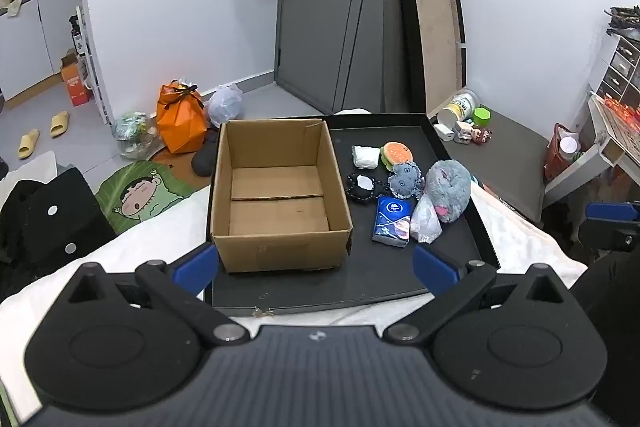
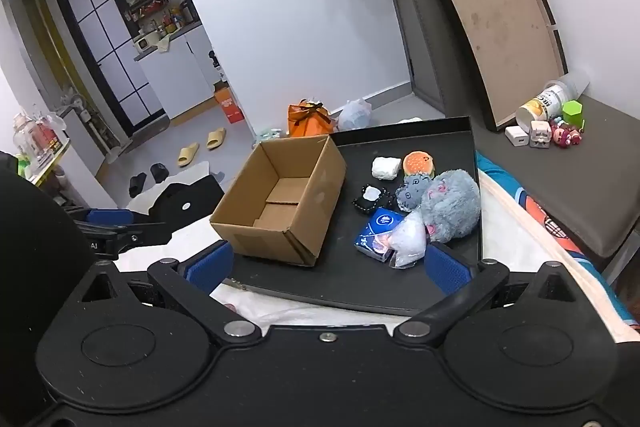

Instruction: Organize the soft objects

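Observation:
An empty cardboard box [image 1: 276, 195] [image 2: 280, 199] stands on a black tray [image 1: 372, 279] [image 2: 360, 291]. To its right lie several soft items: a grey furry plush [image 1: 447, 191] [image 2: 452, 205], a small grey plush [image 1: 406, 179] [image 2: 412, 191], a burger plush [image 1: 396, 154] [image 2: 418, 163], a white wad [image 1: 365, 157] [image 2: 385, 167], a black-and-white pad [image 1: 364, 187] [image 2: 370, 199], a blue tissue pack [image 1: 393, 221] [image 2: 374, 233] and a clear bag [image 1: 425, 221] [image 2: 408, 241]. My left gripper [image 1: 316, 267] and right gripper [image 2: 328, 265] hover at the tray's near edge, both open and holding nothing.
The tray rests on a white-covered bed. Beyond it are an orange bag [image 1: 180, 119], plastic bags, slippers [image 2: 200, 145] and a leaning board [image 1: 436, 31]. A grey bench at the right holds a jar [image 1: 460, 105] and small toys [image 2: 556, 135]. The other gripper's blue pad [image 1: 612, 213] shows at right.

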Tool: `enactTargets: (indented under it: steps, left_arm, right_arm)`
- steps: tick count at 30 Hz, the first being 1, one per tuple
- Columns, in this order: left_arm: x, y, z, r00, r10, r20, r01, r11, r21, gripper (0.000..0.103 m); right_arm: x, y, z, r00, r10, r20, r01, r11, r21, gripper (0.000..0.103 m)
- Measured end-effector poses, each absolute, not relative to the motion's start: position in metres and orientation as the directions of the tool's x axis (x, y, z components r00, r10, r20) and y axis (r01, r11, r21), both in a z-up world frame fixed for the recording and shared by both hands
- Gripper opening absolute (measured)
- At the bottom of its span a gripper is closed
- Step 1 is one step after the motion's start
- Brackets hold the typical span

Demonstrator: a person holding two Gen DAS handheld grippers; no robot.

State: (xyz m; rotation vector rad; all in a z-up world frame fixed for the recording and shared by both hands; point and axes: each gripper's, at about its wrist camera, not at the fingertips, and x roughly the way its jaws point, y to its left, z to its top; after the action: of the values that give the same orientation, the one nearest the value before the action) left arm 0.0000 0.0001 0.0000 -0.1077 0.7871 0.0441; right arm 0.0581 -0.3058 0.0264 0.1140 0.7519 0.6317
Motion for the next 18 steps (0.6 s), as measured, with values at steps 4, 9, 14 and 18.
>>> enactTargets:
  steps: [4,9,14,18]
  left_arm:
    - [0.0,-0.001,0.0,0.705,0.006,-0.71,-0.096,0.992,-0.087,0.103]
    - [-0.001,0.0,0.0,0.706,-0.011,-0.708,-0.072,0.994,-0.087,0.103]
    - [-0.002,0.001,0.003,0.706,-0.013,-0.708,-0.07,0.994,-0.088,0.103]
    - [-0.001,-0.001,0.003,0.706,-0.013,-0.708,-0.069,0.994,-0.087,0.103]
  right_arm:
    - [0.062,-0.304,0.021,0.558,0.556,-0.617,-0.49,0.82,0.296,0.103]
    - [0.062,-0.309,0.029,0.561,0.55,-0.618,-0.486,0.824,0.292,0.103]
    - [0.061,-0.307,0.032,0.572,0.534,-0.623,-0.485,0.832,0.268,0.103]
    - [0.059,-0.306,0.03,0.574,0.53,-0.625,-0.48,0.835,0.267,0.103]
